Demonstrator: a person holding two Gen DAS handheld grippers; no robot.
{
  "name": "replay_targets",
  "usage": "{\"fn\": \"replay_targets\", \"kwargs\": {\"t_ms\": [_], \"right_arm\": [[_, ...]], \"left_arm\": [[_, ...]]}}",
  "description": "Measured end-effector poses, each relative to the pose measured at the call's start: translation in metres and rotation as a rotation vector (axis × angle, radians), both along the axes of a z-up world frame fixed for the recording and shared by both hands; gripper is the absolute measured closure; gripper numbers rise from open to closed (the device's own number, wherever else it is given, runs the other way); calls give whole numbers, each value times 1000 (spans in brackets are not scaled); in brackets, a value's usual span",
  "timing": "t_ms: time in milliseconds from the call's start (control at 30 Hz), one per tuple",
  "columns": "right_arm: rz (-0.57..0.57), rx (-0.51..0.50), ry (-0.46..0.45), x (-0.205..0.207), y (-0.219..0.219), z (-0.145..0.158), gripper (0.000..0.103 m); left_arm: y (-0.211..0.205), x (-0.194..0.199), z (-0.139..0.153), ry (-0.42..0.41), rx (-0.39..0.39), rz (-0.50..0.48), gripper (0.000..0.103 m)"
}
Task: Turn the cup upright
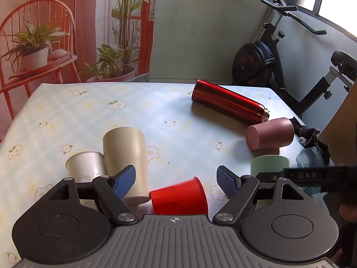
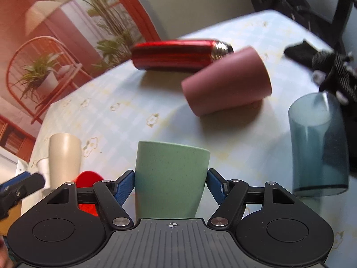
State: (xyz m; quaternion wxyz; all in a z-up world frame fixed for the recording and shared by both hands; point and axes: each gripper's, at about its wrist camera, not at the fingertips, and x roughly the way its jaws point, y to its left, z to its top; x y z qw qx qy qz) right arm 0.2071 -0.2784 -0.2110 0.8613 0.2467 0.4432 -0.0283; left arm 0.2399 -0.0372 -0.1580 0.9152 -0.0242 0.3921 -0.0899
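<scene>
A green cup (image 2: 169, 178) stands between the blue pads of my right gripper (image 2: 170, 186). The left pad touches it and the right pad sits a hair off, so the grip is unclear. The green cup also shows in the left wrist view (image 1: 268, 165). My left gripper (image 1: 176, 182) is open above a small red cup (image 1: 179, 195) that stands upside down. A pink cup (image 2: 227, 82) lies on its side, also seen in the left wrist view (image 1: 271, 132). A beige cup (image 1: 126, 160) and a white cup (image 1: 86, 165) stand upside down at the left.
A red flask (image 1: 227, 99) lies on its side at the back of the flowered tablecloth (image 1: 111, 120). A blue translucent cup (image 2: 319, 143) stands upside down at the right, beside a black strap (image 2: 330, 67). An exercise bike (image 1: 279, 51) stands beyond the table's right edge.
</scene>
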Motion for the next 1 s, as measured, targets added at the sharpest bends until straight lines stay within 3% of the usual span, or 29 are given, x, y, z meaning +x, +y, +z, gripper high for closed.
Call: {"fn": "replay_targets", "kwargs": {"t_ms": [300, 567, 767, 1000], "right_arm": [[35, -117, -132, -39, 20, 17, 37], [126, -318, -250, -32, 42, 35, 37], [198, -461, -374, -21, 59, 30, 37], [171, -461, -349, -9, 61, 9, 37]], "left_arm": [[-2, -8, 2, -9, -11, -7, 21], [-1, -7, 1, -11, -41, 10, 21], [4, -5, 2, -14, -47, 46, 21], [9, -6, 2, -13, -46, 75, 21]]}}
